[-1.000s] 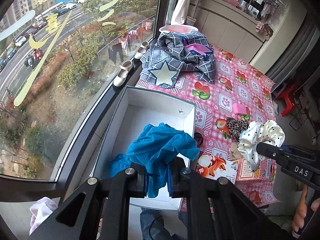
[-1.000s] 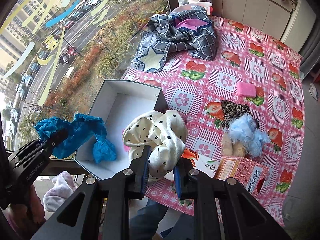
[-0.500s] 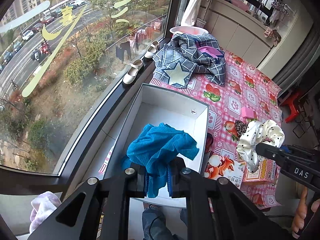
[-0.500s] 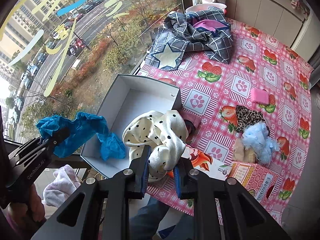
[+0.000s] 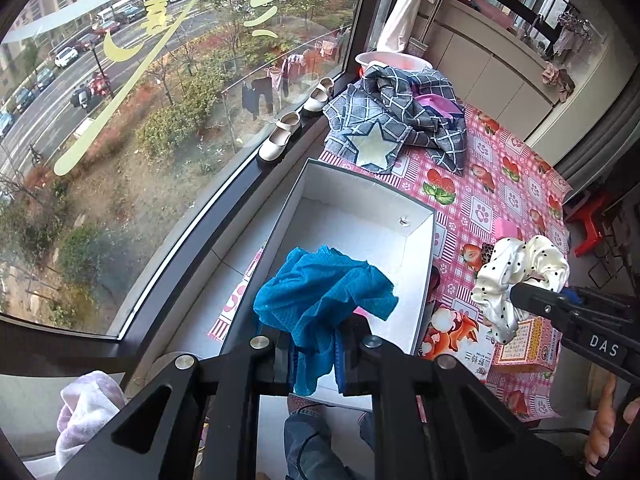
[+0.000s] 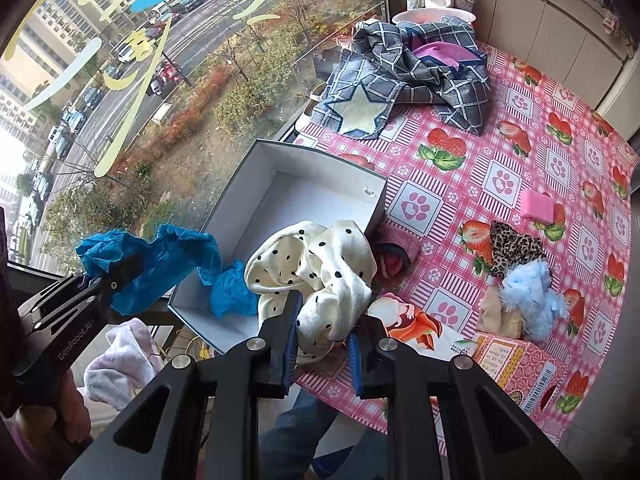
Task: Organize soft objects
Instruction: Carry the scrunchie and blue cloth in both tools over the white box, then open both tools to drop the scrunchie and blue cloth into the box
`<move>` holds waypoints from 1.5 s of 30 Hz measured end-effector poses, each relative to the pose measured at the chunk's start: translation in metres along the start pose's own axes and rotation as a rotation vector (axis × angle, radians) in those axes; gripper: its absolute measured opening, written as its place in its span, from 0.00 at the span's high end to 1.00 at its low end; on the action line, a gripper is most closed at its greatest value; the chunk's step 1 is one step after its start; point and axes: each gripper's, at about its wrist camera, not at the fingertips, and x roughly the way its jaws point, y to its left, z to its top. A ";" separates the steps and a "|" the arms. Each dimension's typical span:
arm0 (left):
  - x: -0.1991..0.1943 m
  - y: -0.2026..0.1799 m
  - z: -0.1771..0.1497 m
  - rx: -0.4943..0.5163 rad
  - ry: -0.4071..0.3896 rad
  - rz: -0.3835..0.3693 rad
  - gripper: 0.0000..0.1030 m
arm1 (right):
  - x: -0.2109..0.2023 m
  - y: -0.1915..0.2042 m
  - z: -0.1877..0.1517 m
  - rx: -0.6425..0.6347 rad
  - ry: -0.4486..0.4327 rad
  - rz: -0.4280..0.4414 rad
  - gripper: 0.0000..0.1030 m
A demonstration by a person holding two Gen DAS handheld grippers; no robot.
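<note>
both views daylit, bright, even. light comes in through the big window (image 5: 168,128) on the left; no hard shadows on the pink tablecloth (image 6: 480,184). upper-left corner of the right wrist view blows out toward white. faint reflections and painted decals on the glass. strong fisheye: window frame bows, black vignette in all corners. focus sharp mid-frame, softer toward the rim. no visible motion blur. white box (image 5: 360,216) interior near clipping.
</note>
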 end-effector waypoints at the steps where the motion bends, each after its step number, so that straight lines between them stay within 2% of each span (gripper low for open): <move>1: 0.001 0.001 0.000 -0.005 0.001 0.001 0.85 | 0.001 0.002 0.000 -0.004 0.002 0.000 0.79; 14: 0.014 0.015 -0.005 -0.041 0.048 0.010 0.85 | 0.012 0.023 0.005 -0.049 0.032 -0.002 0.79; 34: 0.051 0.008 -0.003 0.023 0.143 0.028 0.85 | 0.042 0.032 0.021 -0.037 0.087 -0.011 0.78; 45: 0.077 0.006 0.001 0.046 0.183 0.050 0.85 | 0.072 0.033 0.032 -0.016 0.154 0.011 0.78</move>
